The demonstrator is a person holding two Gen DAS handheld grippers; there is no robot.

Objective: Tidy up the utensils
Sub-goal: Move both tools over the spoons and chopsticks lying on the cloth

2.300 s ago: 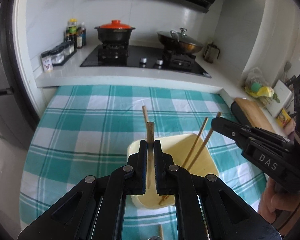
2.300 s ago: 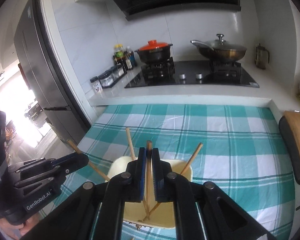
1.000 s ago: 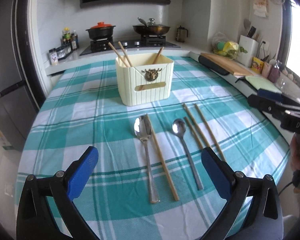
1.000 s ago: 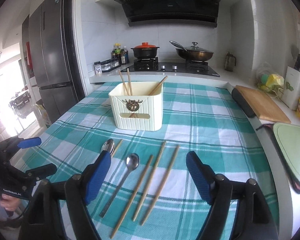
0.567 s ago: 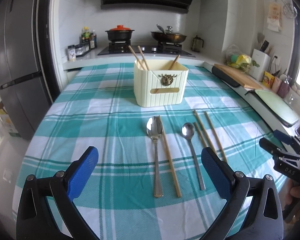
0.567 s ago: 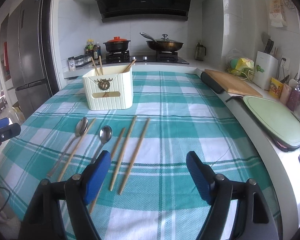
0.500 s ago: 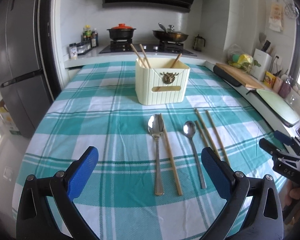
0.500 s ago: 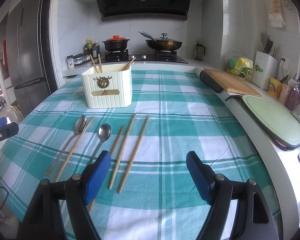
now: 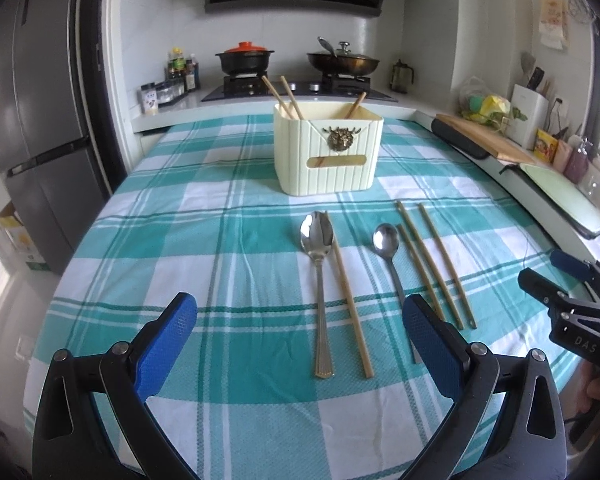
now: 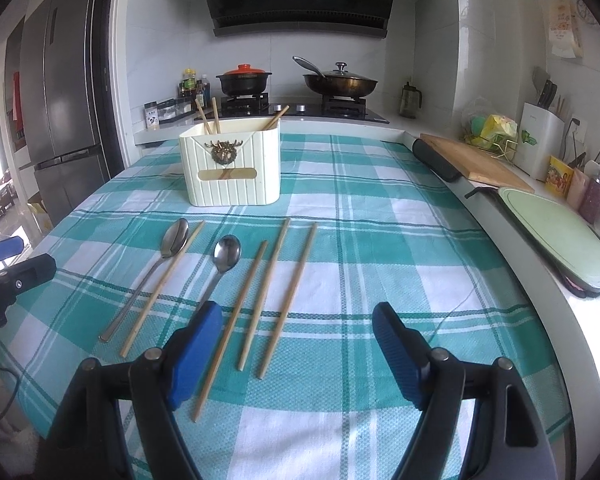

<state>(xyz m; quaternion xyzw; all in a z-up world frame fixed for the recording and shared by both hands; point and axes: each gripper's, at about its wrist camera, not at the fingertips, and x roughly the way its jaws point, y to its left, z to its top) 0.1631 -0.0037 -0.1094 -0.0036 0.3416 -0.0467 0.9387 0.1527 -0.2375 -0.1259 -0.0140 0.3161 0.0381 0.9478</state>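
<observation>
Both chopsticks I carried now dropped in cream utensil holder (image 9: 327, 156); left gripper (image 9: 300, 344) and right gripper (image 10: 296, 350) pulled back, jaws released, empty. Two spoons, four chopsticks (image 10: 288, 288) remain on bench; fetching next

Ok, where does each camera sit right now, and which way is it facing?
Left wrist: on the left tool, angled down across the checked cloth toward the cream holder and stove; its own open blue pads show, and the right tool at the right edge.
Right wrist: on the right tool, facing likewise; open pads show, the left tool at the left edge.
Shared: holder, two spoons, loose chopsticks.
</observation>
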